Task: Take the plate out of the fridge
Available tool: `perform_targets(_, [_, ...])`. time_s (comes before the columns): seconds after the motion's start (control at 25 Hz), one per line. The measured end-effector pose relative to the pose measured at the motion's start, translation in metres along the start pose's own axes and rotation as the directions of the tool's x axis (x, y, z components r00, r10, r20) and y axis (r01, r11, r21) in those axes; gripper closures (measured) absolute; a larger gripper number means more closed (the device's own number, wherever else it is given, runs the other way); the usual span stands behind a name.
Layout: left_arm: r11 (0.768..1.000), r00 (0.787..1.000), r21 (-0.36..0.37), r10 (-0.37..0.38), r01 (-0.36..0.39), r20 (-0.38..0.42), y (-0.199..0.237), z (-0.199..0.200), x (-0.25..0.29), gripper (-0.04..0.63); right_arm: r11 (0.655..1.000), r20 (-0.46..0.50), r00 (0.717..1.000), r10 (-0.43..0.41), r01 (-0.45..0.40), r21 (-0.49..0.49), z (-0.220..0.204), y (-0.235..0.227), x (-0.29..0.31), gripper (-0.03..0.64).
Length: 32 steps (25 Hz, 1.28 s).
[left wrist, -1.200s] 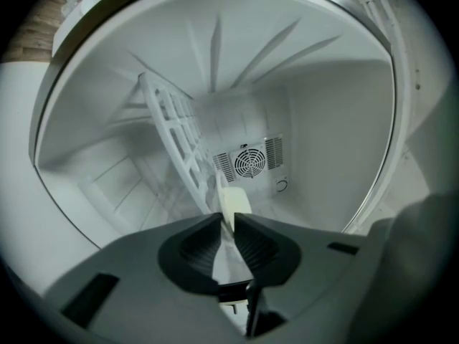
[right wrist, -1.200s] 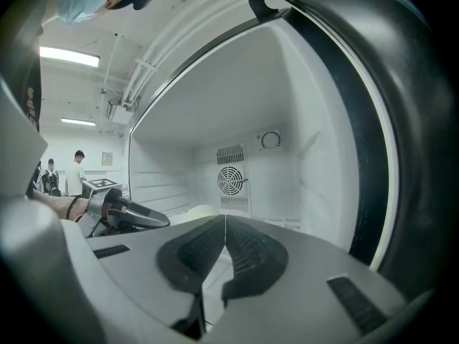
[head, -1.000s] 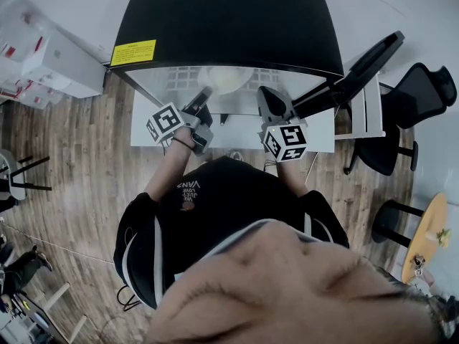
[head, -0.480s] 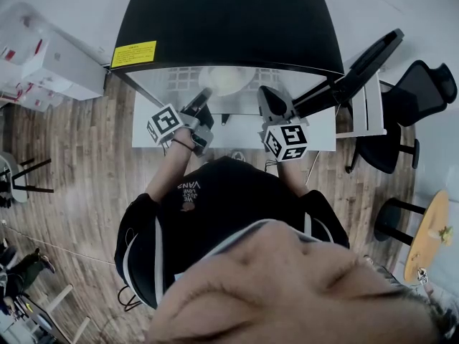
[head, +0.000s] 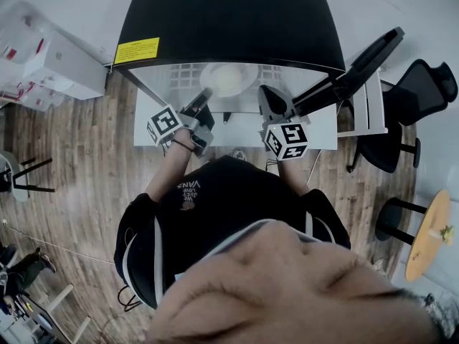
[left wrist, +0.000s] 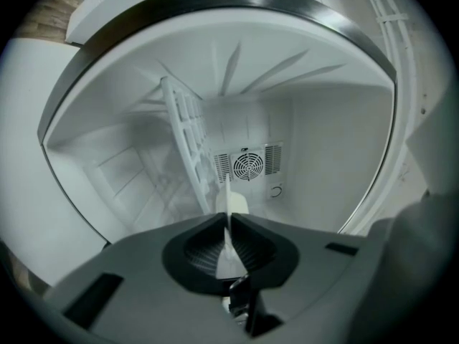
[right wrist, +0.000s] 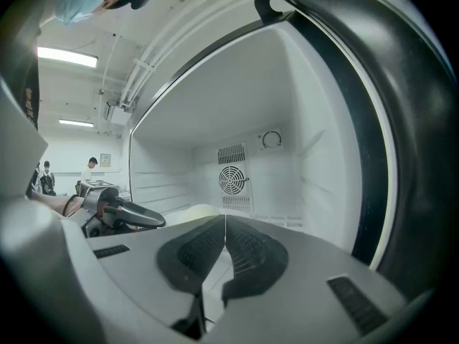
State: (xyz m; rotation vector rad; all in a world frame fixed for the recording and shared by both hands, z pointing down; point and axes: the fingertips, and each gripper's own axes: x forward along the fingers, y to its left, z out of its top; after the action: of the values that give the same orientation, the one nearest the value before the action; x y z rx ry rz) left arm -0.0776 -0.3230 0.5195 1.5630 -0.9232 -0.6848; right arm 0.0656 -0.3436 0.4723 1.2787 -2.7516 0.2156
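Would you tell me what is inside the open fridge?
A cream plate, its rim between the closing jaws of the left gripper, a white grid rack and a fan grille on the back wall. From above, the fridge's black top covers the rear.

The fridge's black top (head: 222, 20) covers the far part of the plate (head: 228, 77) in the head view, and the print on its yellow label (head: 133, 51) is too small to read. In the left gripper view the plate (left wrist: 233, 203) shows only as an edge-on sliver between the closing jaws of the left gripper (left wrist: 228, 219), its lower part hidden behind them. The right gripper (right wrist: 225, 221) hides all but a pale hump of the plate (right wrist: 192, 211); a distant person (right wrist: 91, 165) is too small to make out
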Motion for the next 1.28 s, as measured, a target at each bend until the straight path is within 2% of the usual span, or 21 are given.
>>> perform_targets(0.48, [1.0, 1.0, -0.017, 0.001, -0.001, -0.011, 0.001, -0.007, -0.01, 0.557, 1.0, -0.01, 1.0, -0.002, 0.003, 0.027, -0.006, 0.003, 0.001, 0.604])
perform_targets(0.8, [0.999, 1.0, -0.033, 0.004, -0.004, -0.025, 0.004, -0.013, -0.016, 0.557, 0.996, -0.046, 0.999, 0.024, -0.019, 0.09, -0.016, 0.009, 0.006, 0.604])
perform_targets(0.92, [0.999, 1.0, -0.038, 0.002, -0.003, -0.026, 0.005, -0.014, -0.017, 0.558, 0.99, -0.043, 0.999, 0.027, -0.021, 0.139, -0.018, 0.008, 0.007, 0.603])
perform_targets(1.04, [0.999, 1.0, -0.038, 0.0, -0.001, -0.028, 0.005, -0.014, -0.018, 0.56, 0.967, -0.035, 0.998, 0.046, -0.036, 0.253, -0.021, 0.006, 0.008, 0.602])
perform_targets(1.08, [0.999, 1.0, -0.04, 0.002, -0.003, -0.028, 0.006, -0.014, -0.019, 0.56, 0.953, -0.03, 0.998, 0.056, -0.045, 0.299, -0.022, 0.006, 0.008, 0.589])
perform_targets(1.16, [0.999, 1.0, -0.043, 0.006, -0.007, -0.03, 0.007, -0.015, -0.019, 0.56, 0.928, -0.027, 0.997, 0.073, -0.058, 0.368, -0.025, 0.006, 0.01, 0.467])
perform_targets(1.28, [0.999, 0.999, -0.042, 0.004, -0.006, -0.038, 0.006, -0.015, -0.02, 0.56, 0.898, -0.035, 0.995, 0.094, -0.069, 0.435, -0.03, 0.007, 0.012, 0.466])
